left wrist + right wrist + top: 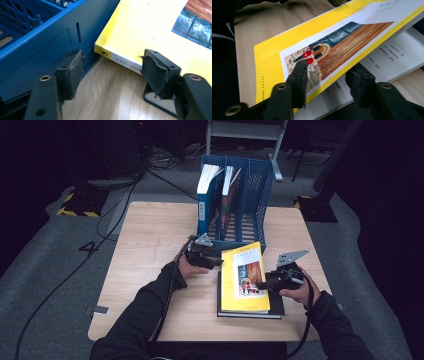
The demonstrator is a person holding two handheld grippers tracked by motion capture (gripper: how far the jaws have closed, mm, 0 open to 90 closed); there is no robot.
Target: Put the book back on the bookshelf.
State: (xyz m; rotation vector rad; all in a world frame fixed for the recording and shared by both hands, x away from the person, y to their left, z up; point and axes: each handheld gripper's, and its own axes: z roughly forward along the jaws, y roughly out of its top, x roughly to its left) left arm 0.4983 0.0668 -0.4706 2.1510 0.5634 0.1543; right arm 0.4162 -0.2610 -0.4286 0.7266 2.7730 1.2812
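A yellow book (245,275) lies on a darker book (277,309) on the wooden table (150,250), its far end against the blue file rack (262,195). My left gripper (218,262) is at the book's far left corner. In the left gripper view its jaws (112,70) stand open, one pad beside the rack (37,42), the other at the yellow book's spine (130,65). My right gripper (261,285) is at the book's right edge. In the right gripper view it (327,75) is open, one jaw over the yellow cover (332,42), the other under the raised edge, above a white page (392,57).
The rack holds a blue book (204,205) in its left slot and another book (227,195) beside it; its right slots are bare. Cables run over the grey floor at the left. A white stand (245,130) is behind the rack.
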